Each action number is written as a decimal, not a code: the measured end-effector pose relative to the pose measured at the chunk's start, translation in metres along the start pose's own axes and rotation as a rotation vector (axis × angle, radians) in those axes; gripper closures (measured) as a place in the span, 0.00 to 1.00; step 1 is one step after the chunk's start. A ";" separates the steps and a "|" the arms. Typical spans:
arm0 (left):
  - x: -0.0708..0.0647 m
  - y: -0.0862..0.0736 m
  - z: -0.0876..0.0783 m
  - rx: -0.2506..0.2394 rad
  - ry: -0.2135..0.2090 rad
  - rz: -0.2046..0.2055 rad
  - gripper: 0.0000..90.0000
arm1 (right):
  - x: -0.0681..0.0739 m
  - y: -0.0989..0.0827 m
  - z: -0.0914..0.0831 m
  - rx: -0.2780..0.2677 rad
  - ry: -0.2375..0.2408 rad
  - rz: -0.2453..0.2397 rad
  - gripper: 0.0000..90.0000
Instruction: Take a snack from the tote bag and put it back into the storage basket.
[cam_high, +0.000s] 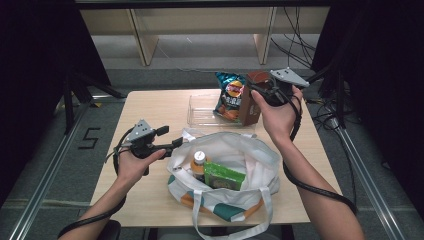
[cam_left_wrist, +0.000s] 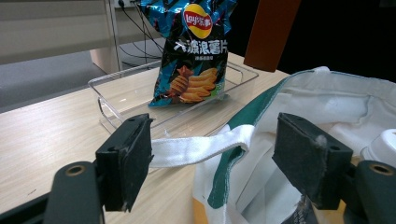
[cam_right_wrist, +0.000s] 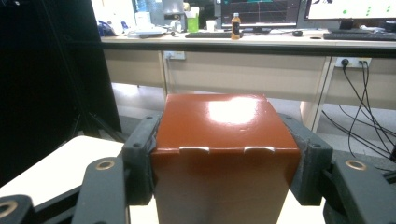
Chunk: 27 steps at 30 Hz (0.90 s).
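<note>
At the bottom middle of the high view sits a white tote bag (cam_high: 225, 175) with green patches, wide open, with 1 bottle (cam_high: 199, 161) and 1 green packet (cam_high: 223, 176) inside. At the left of that view the left gripper (cam_high: 172, 137) is by the bag's rim; its jaws are released, with the white bag strap (cam_left_wrist: 201, 148) lying between them but not pinched. If these jaws miss the strap, the bag mouth could flop shut. Farther up, at the upper right of the high view, the right gripper (cam_high: 256, 92) has its jaws clamped on the 2 sides of a brown box (cam_high: 250, 102), holding it just above the far right end of a clear tray (cam_high: 200, 112) on the tabletop (cam_high: 145, 115). The box could bump the blue chip bag (cam_high: 229, 95) that leans in the tray right beside it and knock it over. The box could also slip, since its sides look smooth and shiny. It is tall, with straight sides and a reddish brown colour. In the right gripper view its flat top (cam_right_wrist: 224, 123) shines in the light and shows 2 small tabs along the near edge. The box looks stiff, like cardboard.
</note>
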<state>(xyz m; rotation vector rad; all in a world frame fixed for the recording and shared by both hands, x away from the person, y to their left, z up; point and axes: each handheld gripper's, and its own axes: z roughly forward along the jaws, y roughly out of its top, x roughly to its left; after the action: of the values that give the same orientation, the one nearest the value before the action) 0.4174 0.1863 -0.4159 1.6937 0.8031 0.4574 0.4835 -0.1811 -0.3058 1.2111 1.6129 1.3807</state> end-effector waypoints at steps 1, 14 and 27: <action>0.000 0.000 0.000 0.000 0.001 -0.003 0.30 | 0.000 0.000 0.001 -0.001 -0.005 -0.007 0.44; 0.000 0.000 0.000 0.000 0.001 -0.003 0.30 | -0.004 -0.002 0.008 0.004 -0.019 -0.001 0.44; 0.001 0.000 0.000 0.001 0.000 -0.001 0.30 | -0.004 -0.003 0.015 0.008 -0.037 -0.001 0.44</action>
<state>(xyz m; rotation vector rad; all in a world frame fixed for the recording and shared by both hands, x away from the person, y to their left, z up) 0.4177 0.1868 -0.4160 1.6944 0.8037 0.4565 0.4980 -0.1795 -0.3120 1.2334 1.5953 1.3447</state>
